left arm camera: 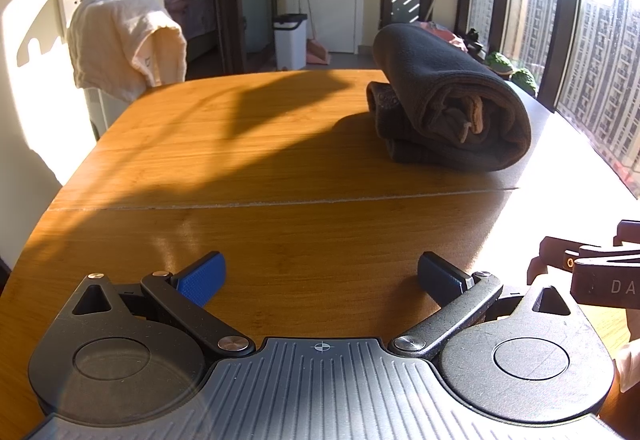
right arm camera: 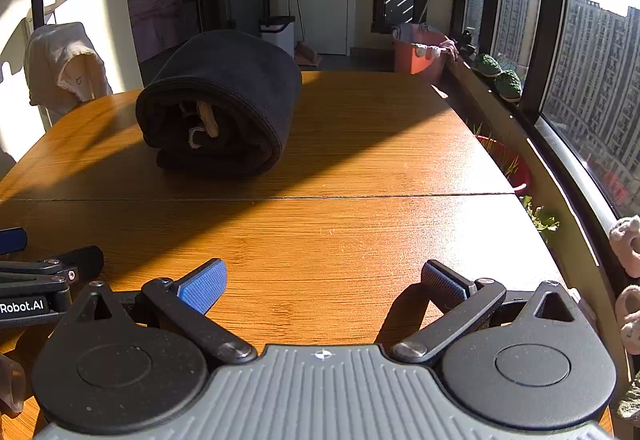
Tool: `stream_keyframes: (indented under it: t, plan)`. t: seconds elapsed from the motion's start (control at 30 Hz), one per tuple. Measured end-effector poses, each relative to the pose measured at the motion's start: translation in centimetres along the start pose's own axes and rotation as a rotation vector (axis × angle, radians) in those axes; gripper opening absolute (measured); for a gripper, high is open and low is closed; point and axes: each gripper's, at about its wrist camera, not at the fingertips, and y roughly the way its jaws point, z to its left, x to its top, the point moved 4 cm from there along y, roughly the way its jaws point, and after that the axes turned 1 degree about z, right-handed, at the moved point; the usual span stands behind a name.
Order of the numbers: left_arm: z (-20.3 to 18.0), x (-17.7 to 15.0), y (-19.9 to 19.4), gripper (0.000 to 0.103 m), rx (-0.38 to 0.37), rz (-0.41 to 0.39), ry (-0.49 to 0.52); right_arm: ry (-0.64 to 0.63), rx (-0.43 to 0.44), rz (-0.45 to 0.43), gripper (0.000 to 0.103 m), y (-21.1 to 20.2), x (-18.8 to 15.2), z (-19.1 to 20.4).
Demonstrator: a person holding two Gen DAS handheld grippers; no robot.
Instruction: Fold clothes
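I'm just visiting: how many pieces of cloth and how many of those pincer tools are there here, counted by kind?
Dark folded garment on the wooden table: 1
Cream cloth draped beyond the table's far left corner: 1
Pincer tools, left gripper and right gripper, both open and empty: 2
Total: 4

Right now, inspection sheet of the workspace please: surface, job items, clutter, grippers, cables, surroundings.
Surface: wooden table, seam across it, part sunlit, part shadowed.
Job's things: dark folded garment lying on the table's far half; pale cloth draped over something behind the table.
Clutter: nothing seen on the table.
Grippers: left gripper and right gripper both open, holding nothing, low over the near half.
Cables: nothing seen.
Surroundings: window on the right, plants on the sill, white bin, open doorway.
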Motion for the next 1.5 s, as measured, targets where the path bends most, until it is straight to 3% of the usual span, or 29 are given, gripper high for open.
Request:
stream_keyframes:
  t: [1.5]
  plan:
    - [-0.47,0.4,0.34,0.103,0.035,0.0,-0.038,0.004,-0.003,-0.001,0.103,0.17,0.14,-0.47]
